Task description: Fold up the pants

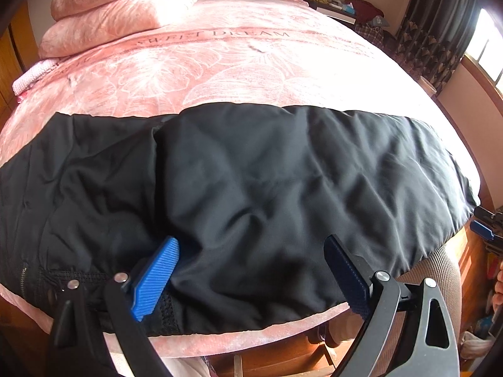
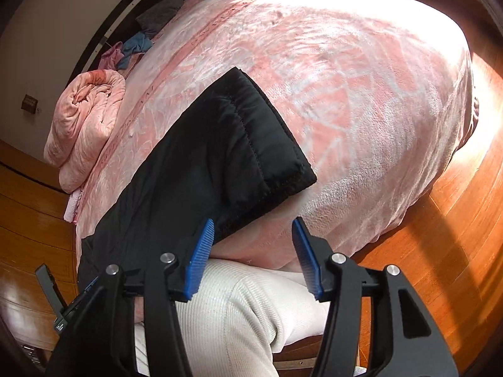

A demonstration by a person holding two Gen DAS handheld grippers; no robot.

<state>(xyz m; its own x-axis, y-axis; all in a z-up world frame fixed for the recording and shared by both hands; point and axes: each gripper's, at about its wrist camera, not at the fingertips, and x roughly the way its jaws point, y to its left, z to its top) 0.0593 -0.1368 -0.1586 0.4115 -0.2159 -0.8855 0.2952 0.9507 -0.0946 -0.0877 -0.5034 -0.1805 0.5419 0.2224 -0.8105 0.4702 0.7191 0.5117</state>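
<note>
1. Along the near edge of the bed (image 1: 239, 50) lie the black pants (image 1: 251, 172), flat on the pink blanket, long axis running side to side along that edge; waistband end to the left, hem end (image 2: 251, 132) to the right.
2. Left hand-held gripper (image 1: 251, 267): jaws spread wide, hovering over the near edge of the pants toward the waist end; left pad looks to rest on the fabric, hard to be sure. Nothing pinched.
3. Right hand-held gripper (image 2: 253, 257): jaws spread, empty, just off the bed edge above the person's knee (image 2: 239, 308); its left finger (image 2: 201, 251) sits just beside the near hem corner.
4. Hem end lies ahead and to the left of the right hand-held gripper, so the right hand is nearer to it.
5. Likely next: pinch the hem and carry it along the long axis toward the waist.
</note>
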